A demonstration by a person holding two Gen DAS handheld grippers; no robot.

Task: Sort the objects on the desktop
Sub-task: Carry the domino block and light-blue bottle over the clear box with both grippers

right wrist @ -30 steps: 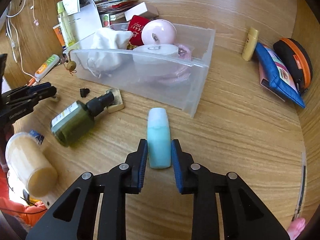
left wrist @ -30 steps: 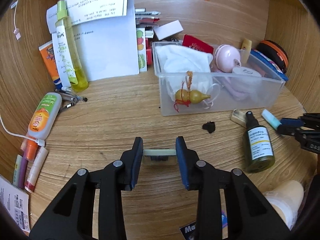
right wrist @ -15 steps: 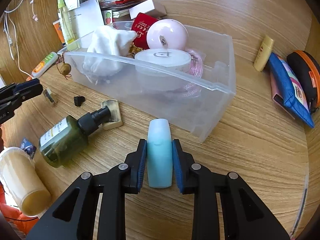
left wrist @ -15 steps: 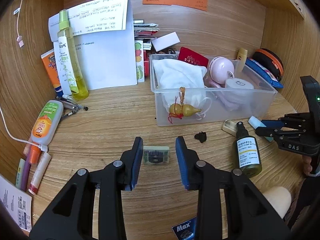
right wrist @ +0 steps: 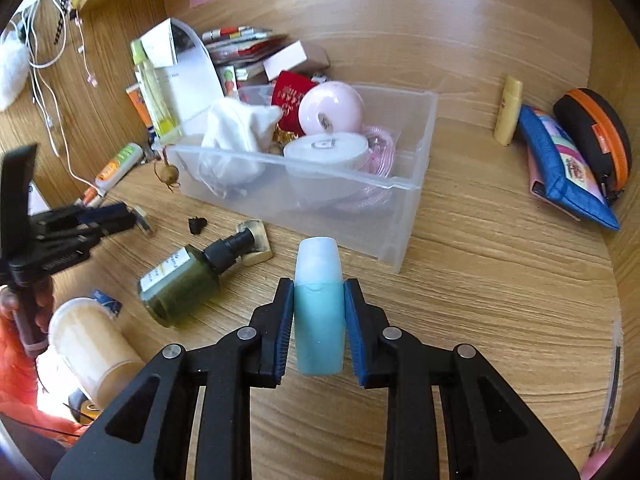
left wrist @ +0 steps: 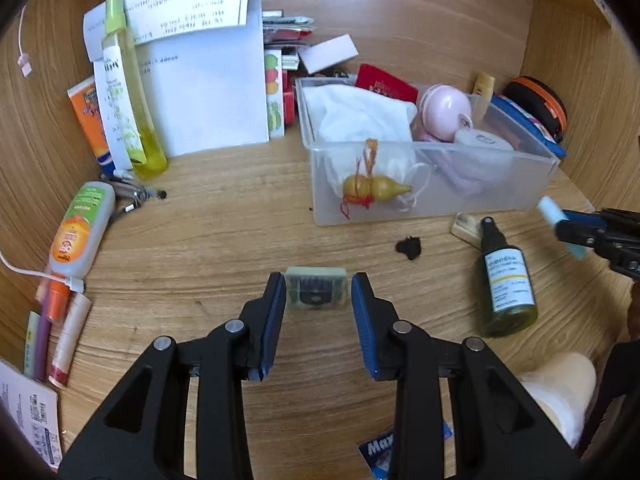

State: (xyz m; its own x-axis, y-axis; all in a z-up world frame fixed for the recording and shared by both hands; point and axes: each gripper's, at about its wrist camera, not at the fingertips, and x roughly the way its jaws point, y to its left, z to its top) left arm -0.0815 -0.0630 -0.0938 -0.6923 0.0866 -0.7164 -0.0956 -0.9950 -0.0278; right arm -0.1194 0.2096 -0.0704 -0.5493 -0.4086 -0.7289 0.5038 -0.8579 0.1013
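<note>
Sorting is partway through, judging by the clear plastic bin (right wrist: 416, 184) at the back of the desk (right wrist: 500, 300): it already holds a white cloth (right wrist: 236, 136), a pink round case (right wrist: 332, 108), a white round tin (right wrist: 326, 146) and a red packet (right wrist: 290, 98), with a small gourd charm (left wrist: 376, 188) hanging against its front wall.

The right gripper (right wrist: 319, 316) is clamped on a teal bottle (right wrist: 319, 320) with a pale cap, held just in front of the bin's near corner, so that item looks close to being dropped in.

The left gripper (left wrist: 318, 296) stands spread wide around a small greenish block (left wrist: 316, 294); whether it is gripped or only bracketed, I cannot tell.

Loose things remain: a dark green spray bottle (right wrist: 180, 284) lying on its side near the front edge, a small tan block (right wrist: 256, 240) at its nozzle, a black scrap (left wrist: 409, 247), and tubes and bottles along the left edge.
</note>
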